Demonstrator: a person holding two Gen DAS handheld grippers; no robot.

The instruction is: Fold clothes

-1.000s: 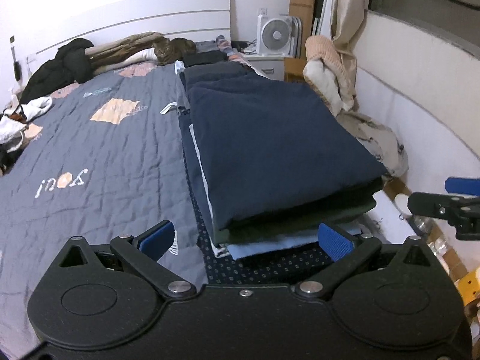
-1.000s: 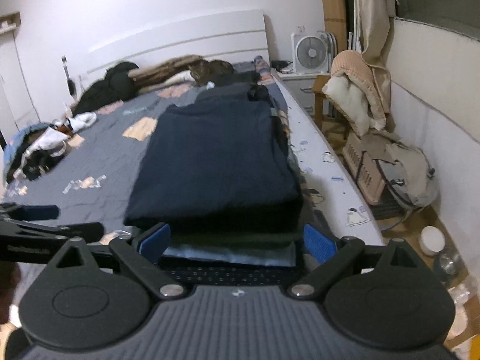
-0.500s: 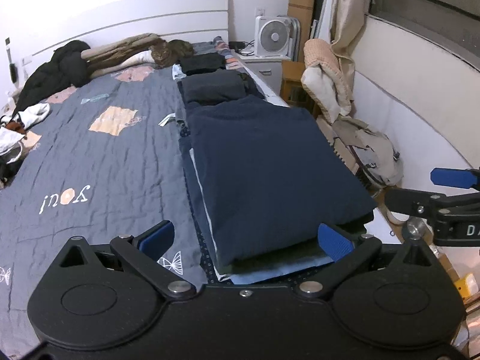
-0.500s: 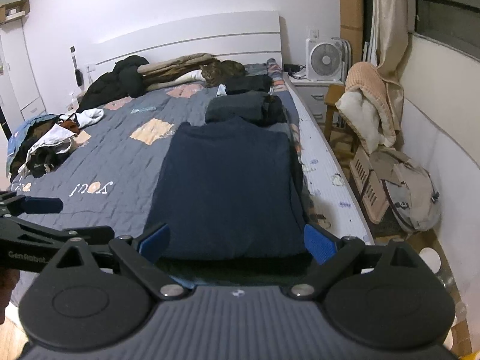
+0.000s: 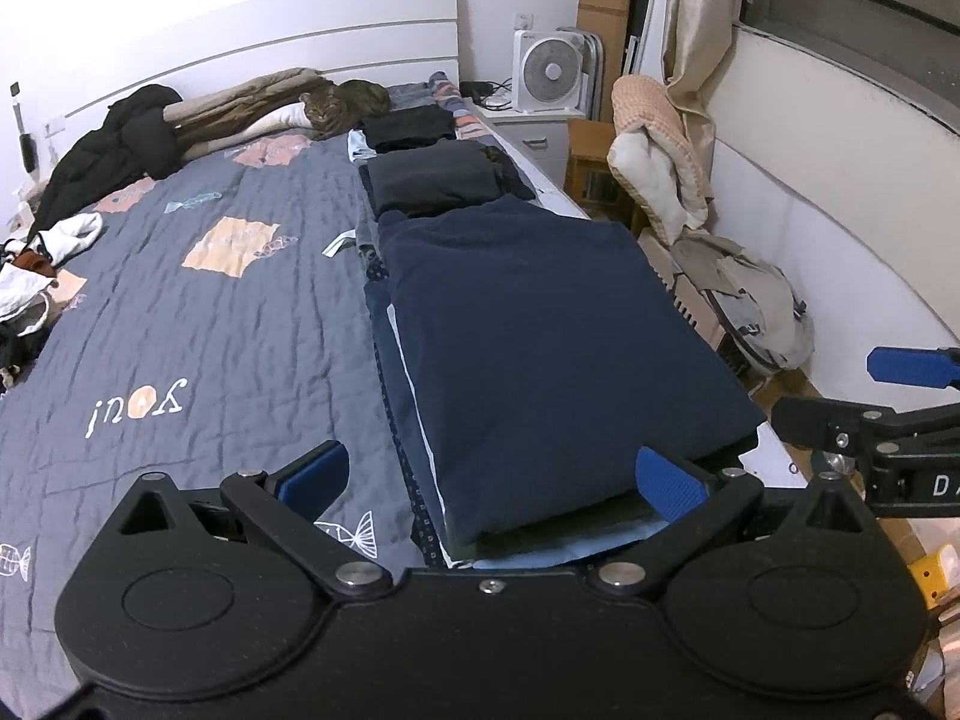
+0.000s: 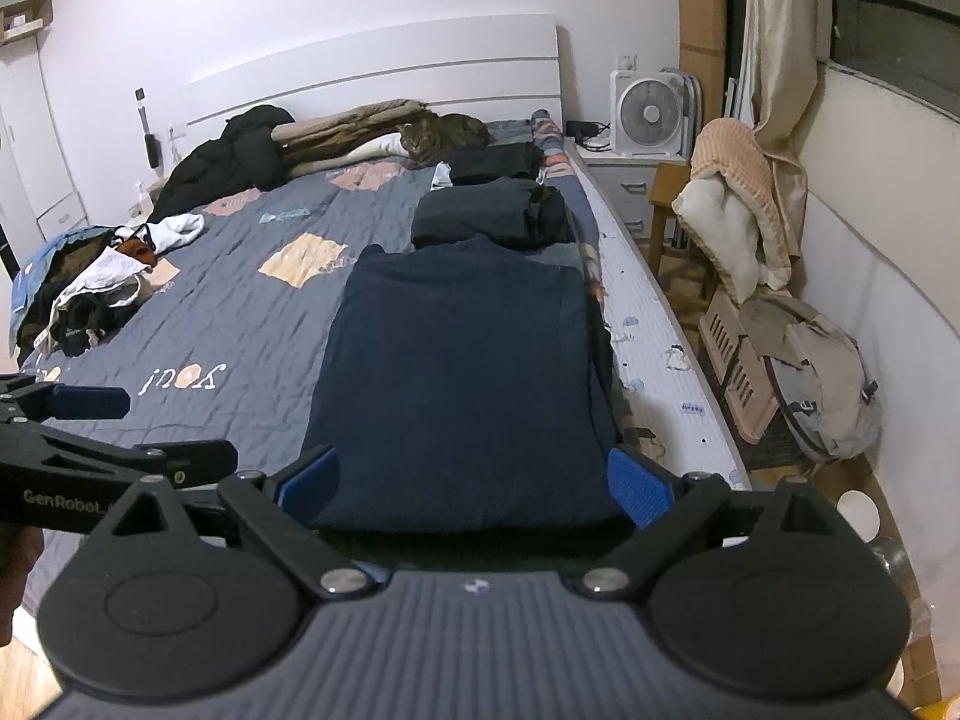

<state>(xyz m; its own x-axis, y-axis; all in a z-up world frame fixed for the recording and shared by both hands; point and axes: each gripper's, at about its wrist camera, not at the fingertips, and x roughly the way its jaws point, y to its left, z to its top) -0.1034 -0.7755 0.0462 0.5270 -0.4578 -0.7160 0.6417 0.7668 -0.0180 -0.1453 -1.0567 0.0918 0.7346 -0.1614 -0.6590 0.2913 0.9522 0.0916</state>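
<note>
A folded navy garment [image 5: 540, 348] [image 6: 462, 372] lies flat on top of a stack of folded clothes along the bed's right side. Under it show a dark green layer and a light blue one [image 5: 540, 555]. My left gripper [image 5: 489, 477] hovers open above the stack's near edge, its blue pads wide apart and empty. My right gripper [image 6: 474, 480] is also open and empty, above the same near edge. A smaller dark folded pile [image 5: 429, 180] [image 6: 492, 213] sits farther up the bed. Unfolded clothes [image 6: 90, 282] lie heaped at the bed's left edge.
A tabby cat [image 6: 441, 135] rests by the headboard among blankets and a black jacket [image 6: 234, 156]. The grey quilt [image 5: 198, 324] spreads left of the stack. A fan [image 6: 648, 114], a chair with towels [image 6: 732, 210] and a backpack [image 6: 816, 384] stand right of the bed.
Both grippers have risen and drawn back from the stack's near edge, so more of the bed and the far piles shows. The navy garment stays flat on the stack.
</note>
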